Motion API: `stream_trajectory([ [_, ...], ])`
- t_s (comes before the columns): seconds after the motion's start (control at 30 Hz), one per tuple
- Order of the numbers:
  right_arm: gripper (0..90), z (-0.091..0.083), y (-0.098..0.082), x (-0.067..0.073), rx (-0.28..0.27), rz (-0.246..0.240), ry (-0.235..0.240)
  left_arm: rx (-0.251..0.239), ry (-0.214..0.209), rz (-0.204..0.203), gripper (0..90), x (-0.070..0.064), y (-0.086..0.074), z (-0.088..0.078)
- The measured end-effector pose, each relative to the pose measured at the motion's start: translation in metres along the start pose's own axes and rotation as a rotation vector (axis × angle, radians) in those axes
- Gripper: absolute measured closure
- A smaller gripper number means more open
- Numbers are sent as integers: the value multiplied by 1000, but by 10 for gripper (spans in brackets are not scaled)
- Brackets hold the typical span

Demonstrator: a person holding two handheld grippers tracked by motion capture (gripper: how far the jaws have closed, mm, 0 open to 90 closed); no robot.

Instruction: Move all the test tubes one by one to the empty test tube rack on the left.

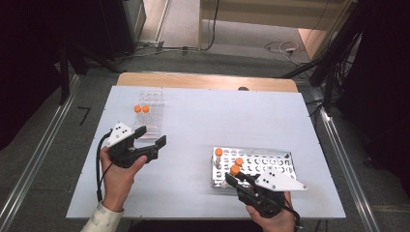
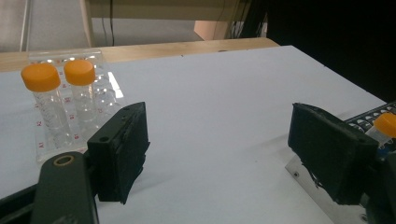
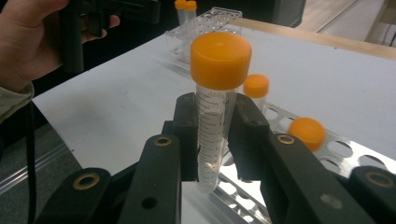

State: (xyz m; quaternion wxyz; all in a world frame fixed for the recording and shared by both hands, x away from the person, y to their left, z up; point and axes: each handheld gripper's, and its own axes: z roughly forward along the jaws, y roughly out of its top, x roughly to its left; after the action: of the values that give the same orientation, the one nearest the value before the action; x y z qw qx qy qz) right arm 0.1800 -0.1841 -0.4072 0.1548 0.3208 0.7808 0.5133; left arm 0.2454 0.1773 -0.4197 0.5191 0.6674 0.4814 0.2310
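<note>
My right gripper [image 1: 234, 178] is shut on a clear tube with an orange cap [image 1: 235, 169], held upright near the front left corner of the metal rack [image 1: 283, 156]. The right gripper view has the tube [image 3: 212, 126] pinched between the pads below its cap, its lower end by the rack's edge [image 3: 348, 150]. Two more capped tubes [image 1: 218, 152] [image 1: 239, 161] stand in that rack. My left gripper [image 1: 152, 137] is open and holds nothing, just in front of a clear plastic rack [image 1: 153, 99] with two orange-capped tubes [image 1: 141, 109]. In the left gripper view those tubes [image 2: 60, 93] stand beyond the left jaw.
A white sheet [image 1: 217, 116] covers the table, bare between the two racks. A wooden strip [image 1: 193, 80] runs along the far edge. Cables trail from both grippers toward the near edge. Dark stands and floor cables lie beyond the table.
</note>
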Motion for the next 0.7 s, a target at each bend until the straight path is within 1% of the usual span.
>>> stream_trajectory([
  [0.13,720,9,0,6,13,-16,18,3,-6,3,202,-1,0,1],
  [0.27,720,19,-1,9,12,-30,38,2,-13,6,201,-3,0,1],
  [0.37,720,26,-1,10,23,-30,45,-4,-20,10,194,-5,0,1],
  [0.57,719,41,1,16,38,-48,59,-10,-35,20,194,-10,1,0],
  [0.63,719,45,2,18,41,-50,63,-11,-46,23,194,-12,1,0],
  [0.7,720,50,2,19,46,-54,63,-9,-65,25,194,-15,2,-1],
])
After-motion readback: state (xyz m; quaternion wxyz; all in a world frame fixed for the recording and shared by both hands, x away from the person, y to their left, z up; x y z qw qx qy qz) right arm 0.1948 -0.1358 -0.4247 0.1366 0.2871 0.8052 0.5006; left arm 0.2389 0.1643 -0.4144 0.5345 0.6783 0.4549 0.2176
